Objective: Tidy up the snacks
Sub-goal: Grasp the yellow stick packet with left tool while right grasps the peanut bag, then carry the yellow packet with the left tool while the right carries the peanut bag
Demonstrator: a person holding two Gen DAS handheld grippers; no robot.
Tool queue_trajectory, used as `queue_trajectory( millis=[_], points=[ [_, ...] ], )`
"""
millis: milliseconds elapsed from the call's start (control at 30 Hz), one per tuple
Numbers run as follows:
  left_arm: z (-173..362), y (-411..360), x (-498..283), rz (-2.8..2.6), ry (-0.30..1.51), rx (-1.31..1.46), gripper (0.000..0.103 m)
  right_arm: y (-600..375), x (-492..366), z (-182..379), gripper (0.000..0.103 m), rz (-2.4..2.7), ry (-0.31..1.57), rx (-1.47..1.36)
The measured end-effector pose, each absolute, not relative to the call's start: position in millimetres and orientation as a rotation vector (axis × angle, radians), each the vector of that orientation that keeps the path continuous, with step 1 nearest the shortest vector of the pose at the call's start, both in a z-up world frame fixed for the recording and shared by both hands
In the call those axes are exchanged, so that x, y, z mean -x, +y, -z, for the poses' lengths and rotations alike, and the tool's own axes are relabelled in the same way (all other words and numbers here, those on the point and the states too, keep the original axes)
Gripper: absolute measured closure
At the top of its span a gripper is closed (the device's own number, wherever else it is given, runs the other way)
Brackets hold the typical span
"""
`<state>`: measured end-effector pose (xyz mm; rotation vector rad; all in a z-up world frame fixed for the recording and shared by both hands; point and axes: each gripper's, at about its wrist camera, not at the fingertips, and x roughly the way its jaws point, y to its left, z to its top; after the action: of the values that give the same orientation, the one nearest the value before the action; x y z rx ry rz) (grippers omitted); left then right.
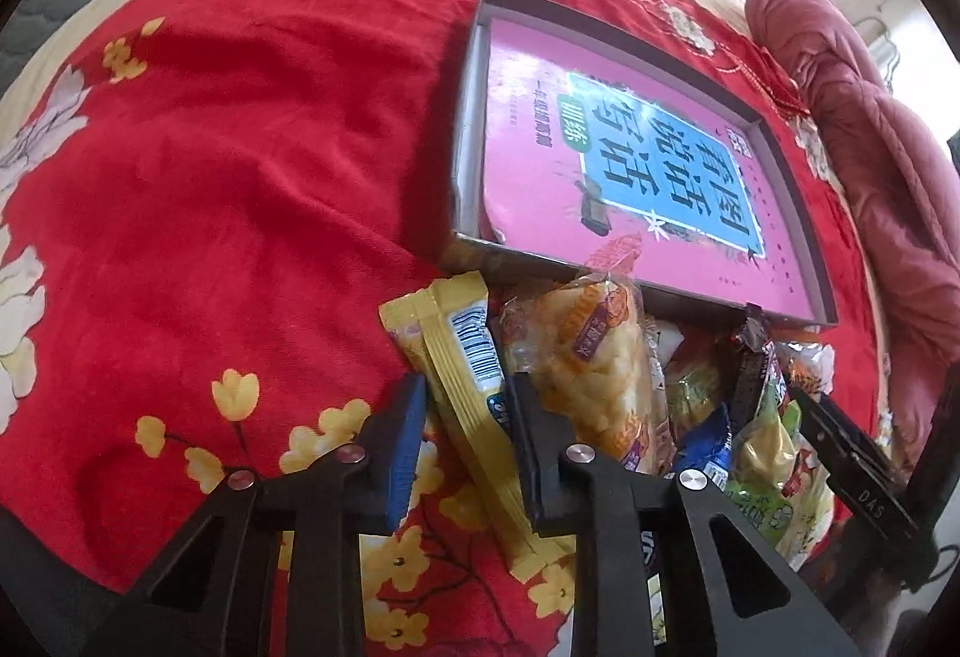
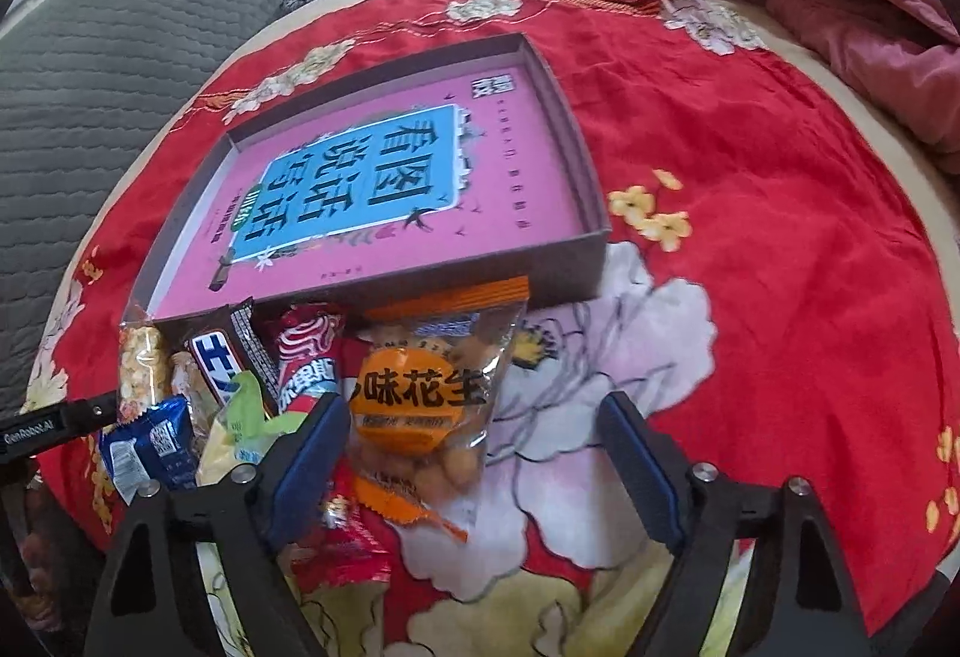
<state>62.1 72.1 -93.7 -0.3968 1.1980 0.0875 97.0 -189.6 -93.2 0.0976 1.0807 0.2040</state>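
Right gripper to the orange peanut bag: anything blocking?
Nothing visible blocks it. The right gripper already straddles the clear orange-labelled peanut bag, jaws open around it. A red snack wrapper lies under its left finger, a possible snag.

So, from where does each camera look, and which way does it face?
Left wrist: sits on the left gripper, looks steeply down at the red bedspread; its jaws are closed on a yellow packet; the right gripper shows at the right edge.
Right wrist: sits on the right gripper, looks down at the snack pile; its jaws stand apart around a peanut bag, the right pad clear of it; the left gripper's tip enters at the left edge.
Both share: the box holding a pink book.
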Motion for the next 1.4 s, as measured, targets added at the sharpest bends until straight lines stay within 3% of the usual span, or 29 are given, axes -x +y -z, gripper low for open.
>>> queue_trajectory(
  millis=[133,200,267,600,1400],
  points=[
    [100,77,-61,-0.083,1.208,0.415,0.076,-185,-103,98,0.027,-0.235,1.101,-0.129],
    [103,77,-61,-0.083,1.211,0.413,0.075,-183,-105,99,0.038,-0.268,1.096,-0.146],
    [105,75,-61,-0.08,1.212,0.403,0.076,-180,-106,100,0.056,-0.313,1.091,-0.167],
    [101,72,-58,-0.069,1.184,0.378,0.077,-190,-97,98,0.061,-0.343,1.051,-0.215],
    [32,68,-38,-0.064,1.029,0.314,0.077,-208,-84,64,0.061,-0.353,0.911,-0.261]
  ],
)
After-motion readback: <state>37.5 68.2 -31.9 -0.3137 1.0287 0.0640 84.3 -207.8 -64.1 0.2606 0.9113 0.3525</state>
